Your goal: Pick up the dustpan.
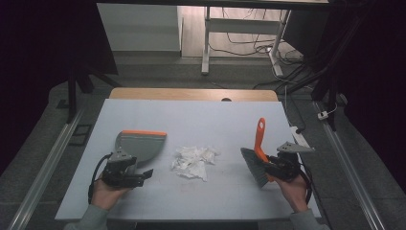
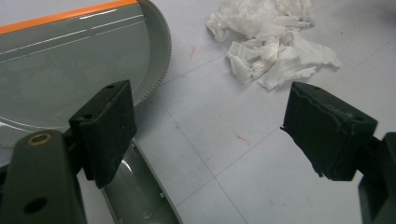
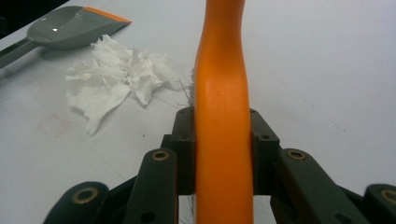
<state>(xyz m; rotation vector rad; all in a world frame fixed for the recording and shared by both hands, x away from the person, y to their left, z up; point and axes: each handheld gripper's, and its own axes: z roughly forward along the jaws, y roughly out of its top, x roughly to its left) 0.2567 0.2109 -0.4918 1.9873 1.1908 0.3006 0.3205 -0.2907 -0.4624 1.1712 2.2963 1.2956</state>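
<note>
Presently on the table [image 1: 143, 201], listed from the near edge outward.

1. Left gripper [image 1: 128, 175], near the near-left corner, held in the person's left hand [image 1: 106, 191]. Jaws spread wide, holding nothing. In the left gripper view one jaw stands just over the dustpan's handle, the other over bare surface.

2. Right gripper [image 1: 274, 167], toward the near-right corner, held in the right hand [image 1: 294, 189]. Jaws pinched on the orange handle of the brush [image 1: 259, 143]; the right gripper view shows the handle [image 3: 222, 116] clamped squarely between both pads. Grey bristles slant down toward the surface on the inner side; whether they touch it cannot be told.

3. Crumpled white tissue [image 1: 194, 161], a loose heap at mid-table, between the two tools and apart from both.

4. Dustpan [image 1: 139, 146], grey with an orange lip, lying flat left of the heap, lip toward the far edge, handle toward the left gripper.

Step in hand, as judged: brush secured, dustpan not yet gripped; sweeping not begun.

Next move calls for: the left jaws to come down around the dustpan handle and close, then the pan to be turned so its lip faces the tissue, before the brush pushes the heap leftward.
</note>
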